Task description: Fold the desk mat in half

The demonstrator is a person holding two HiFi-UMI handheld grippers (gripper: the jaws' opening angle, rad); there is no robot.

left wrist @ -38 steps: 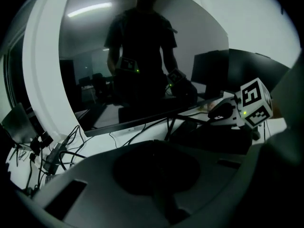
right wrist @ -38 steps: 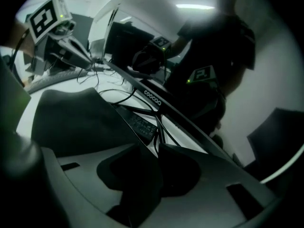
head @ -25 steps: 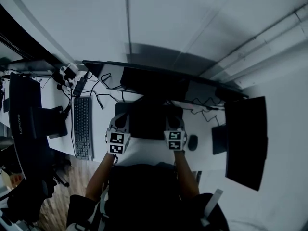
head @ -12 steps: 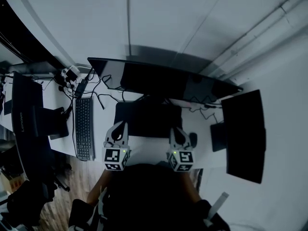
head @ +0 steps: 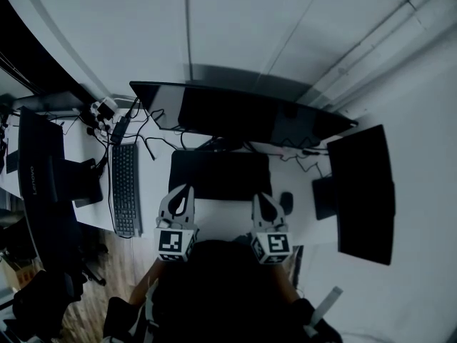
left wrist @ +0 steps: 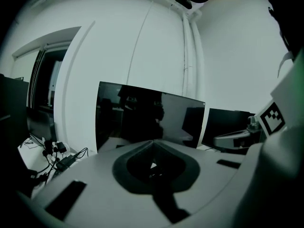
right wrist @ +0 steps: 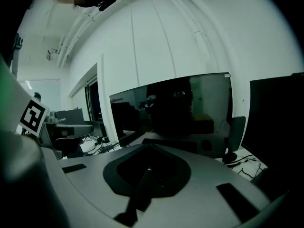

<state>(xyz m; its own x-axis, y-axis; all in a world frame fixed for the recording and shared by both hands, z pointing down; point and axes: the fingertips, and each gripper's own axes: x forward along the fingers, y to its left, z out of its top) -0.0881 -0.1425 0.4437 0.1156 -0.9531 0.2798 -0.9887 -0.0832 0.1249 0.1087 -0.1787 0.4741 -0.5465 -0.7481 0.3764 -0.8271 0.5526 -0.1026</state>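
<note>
The black desk mat lies flat on the white desk in front of the wide monitor. Both grippers hover at the desk's near edge, short of the mat's front edge and not touching it. My left gripper points at the mat's near left corner, and its jaws meet with nothing between them. My right gripper points at the near right corner. It is also shut and empty.
A keyboard lies left of the mat and a mouse to its right. The wide monitor stands behind the mat. Another screen is at the right, and a dark one at the left. Cables trail behind the keyboard.
Both grippers have drawn back from the mat's near edge toward the person's body and now sit off the mat. The mat lies where it was.
</note>
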